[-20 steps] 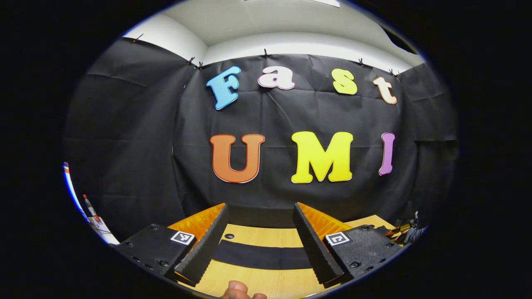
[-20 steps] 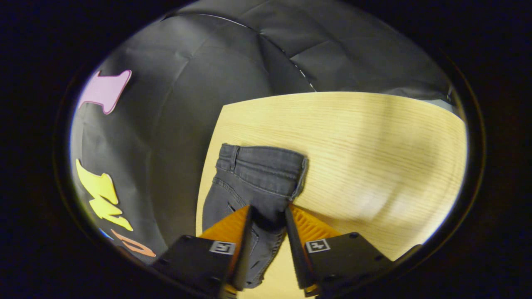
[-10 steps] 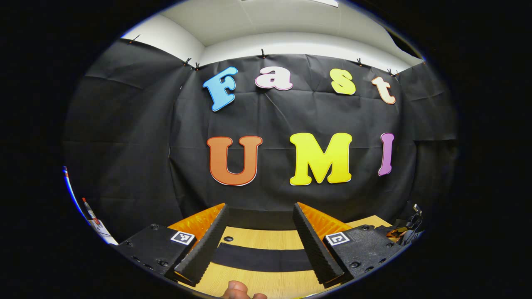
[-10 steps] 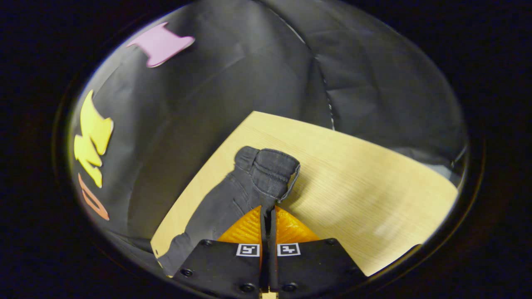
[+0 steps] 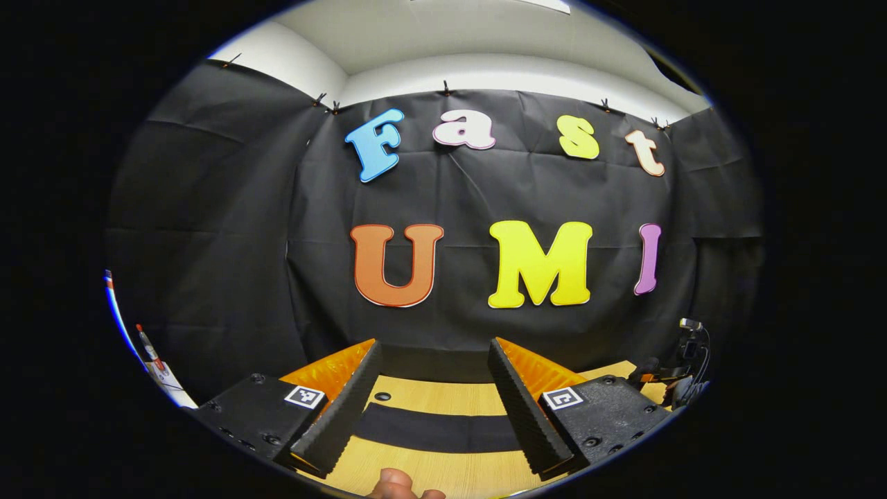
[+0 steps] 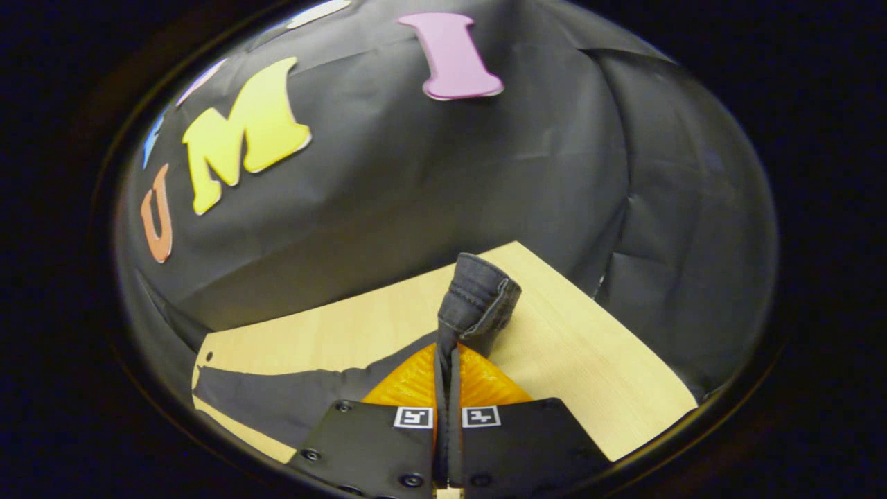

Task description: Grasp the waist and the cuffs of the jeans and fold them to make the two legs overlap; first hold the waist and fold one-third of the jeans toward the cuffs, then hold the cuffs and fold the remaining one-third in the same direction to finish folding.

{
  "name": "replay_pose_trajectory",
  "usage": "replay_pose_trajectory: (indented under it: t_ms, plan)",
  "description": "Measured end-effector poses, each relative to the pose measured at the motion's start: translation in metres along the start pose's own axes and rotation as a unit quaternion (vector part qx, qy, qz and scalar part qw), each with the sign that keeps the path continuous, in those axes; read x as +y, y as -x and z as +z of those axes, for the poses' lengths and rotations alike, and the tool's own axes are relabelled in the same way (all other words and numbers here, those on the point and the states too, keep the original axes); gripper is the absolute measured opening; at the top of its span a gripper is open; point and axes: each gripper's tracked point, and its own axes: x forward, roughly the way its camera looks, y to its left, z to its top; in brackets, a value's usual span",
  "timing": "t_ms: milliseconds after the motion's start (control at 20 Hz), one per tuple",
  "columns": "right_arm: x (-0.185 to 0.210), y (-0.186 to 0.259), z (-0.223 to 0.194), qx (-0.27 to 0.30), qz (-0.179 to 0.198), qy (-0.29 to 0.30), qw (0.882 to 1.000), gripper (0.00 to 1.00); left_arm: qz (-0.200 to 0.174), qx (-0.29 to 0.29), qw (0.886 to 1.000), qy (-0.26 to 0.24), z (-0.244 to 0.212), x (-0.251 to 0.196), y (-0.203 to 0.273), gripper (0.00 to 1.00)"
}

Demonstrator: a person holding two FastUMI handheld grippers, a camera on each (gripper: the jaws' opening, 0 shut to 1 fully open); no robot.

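Left gripper (image 5: 433,405): two chunky matte black blocks, few small round screws on top, each with little white square tag carrying black pixel pattern near inner edge. Fingers (image 5: 339,416) long wedge-shaped, inner faces ribbed/serrated, outer sides with see-through gridded panels. Right gripper (image 6: 447,416): same build, same twin square tags side by side, screws along near edge. Fingertip of person's hand (image 5: 398,484) peeks at bottom of left gripper view.

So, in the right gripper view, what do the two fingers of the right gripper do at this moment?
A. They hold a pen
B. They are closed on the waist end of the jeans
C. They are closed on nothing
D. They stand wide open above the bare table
B: the right gripper has its fingers pressed together on the dark jeans, whose waistband sticks up beyond the fingertips.
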Motion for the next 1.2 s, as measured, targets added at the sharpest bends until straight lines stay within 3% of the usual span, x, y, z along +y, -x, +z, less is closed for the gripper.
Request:
replay_pose_trajectory:
  t_ms: [150, 350, 650, 850, 1200]
  plan:
    - [0.019, 0.024, 0.017, -0.022, 0.026, 0.036, 0.999, 0.05, 0.005, 0.002, 1.0, 0.004, -0.002, 0.006, 0.004, 0.98]
    - [0.054, 0.053, 0.03, -0.045, 0.071, 0.088, 0.993, 0.01, 0.01, 0.002, 1.0, 0.008, -0.004, 0.014, 0.006, 0.98]
    - [0.07, 0.099, 0.06, -0.055, 0.132, 0.126, 0.982, 0.0, 0.027, 0.009, 1.0, -0.001, -0.005, 0.02, 0.011, 0.98]
    - [0.089, 0.122, 0.062, -0.045, 0.176, 0.161, 0.97, 0.0, 0.045, 0.012, 0.999, -0.006, -0.002, 0.032, 0.02, 0.98]
    - [0.087, 0.117, 0.055, 0.013, 0.234, 0.233, 0.944, 0.01, 0.078, 0.019, 0.997, 0.002, -0.009, 0.075, 0.041, 0.98]
